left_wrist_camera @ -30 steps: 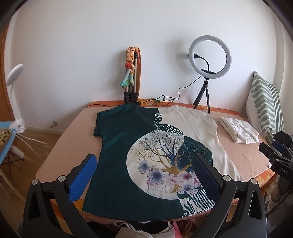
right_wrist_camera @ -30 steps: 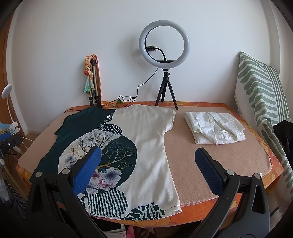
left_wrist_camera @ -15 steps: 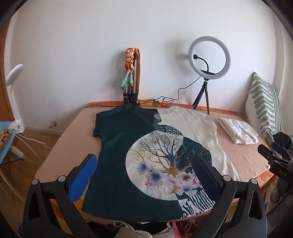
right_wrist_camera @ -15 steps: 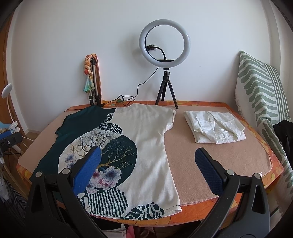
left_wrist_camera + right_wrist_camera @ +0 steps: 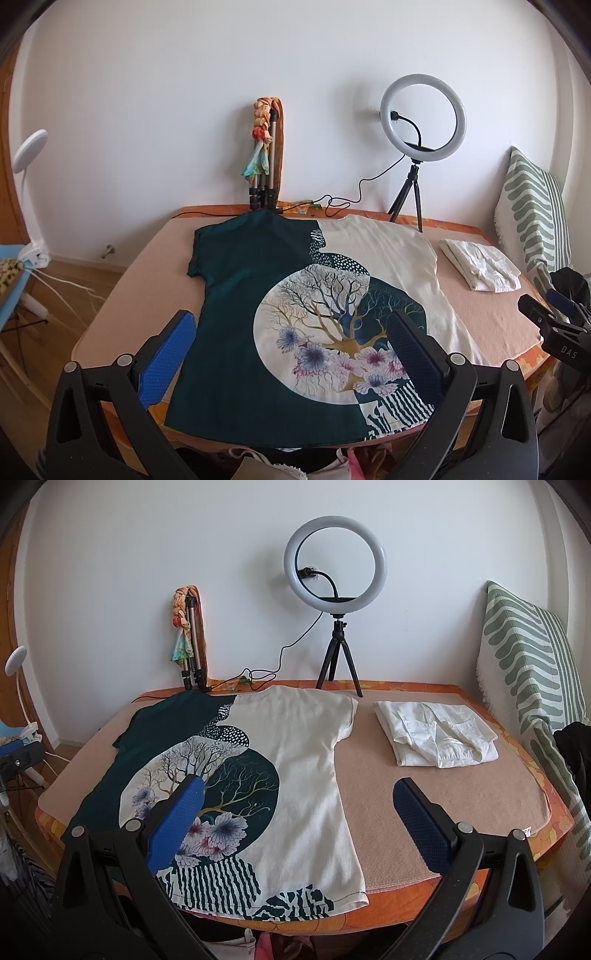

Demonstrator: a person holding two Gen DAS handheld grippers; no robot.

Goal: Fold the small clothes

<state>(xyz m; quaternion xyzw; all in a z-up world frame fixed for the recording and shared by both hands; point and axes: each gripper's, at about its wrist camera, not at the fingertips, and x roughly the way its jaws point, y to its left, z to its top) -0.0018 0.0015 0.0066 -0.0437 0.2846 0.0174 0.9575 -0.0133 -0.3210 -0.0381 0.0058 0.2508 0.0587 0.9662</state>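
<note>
A T-shirt (image 5: 295, 295), half dark green and half cream with a tree-and-flowers print, lies spread flat on the pink-covered table (image 5: 147, 280), hem toward me; it also shows in the right wrist view (image 5: 295, 760). My left gripper (image 5: 291, 332) is open and empty, hovering above the shirt's hem end. My right gripper (image 5: 299, 805) is open and empty above the shirt's cream right side near the front edge. The right gripper's body shows in the left wrist view (image 5: 554, 328).
A folded white garment (image 5: 436, 734) lies at the back right of the table. A ring light on a tripod (image 5: 336, 602) and a folded tripod with scarves (image 5: 190, 638) stand at the back. A striped cushion (image 5: 532, 672) leans at the right. Loose clothes (image 5: 266, 461) lie below the front edge.
Both grippers have drifted slightly; the views shift a little. The shirt has not moved and both jaws stay open.
</note>
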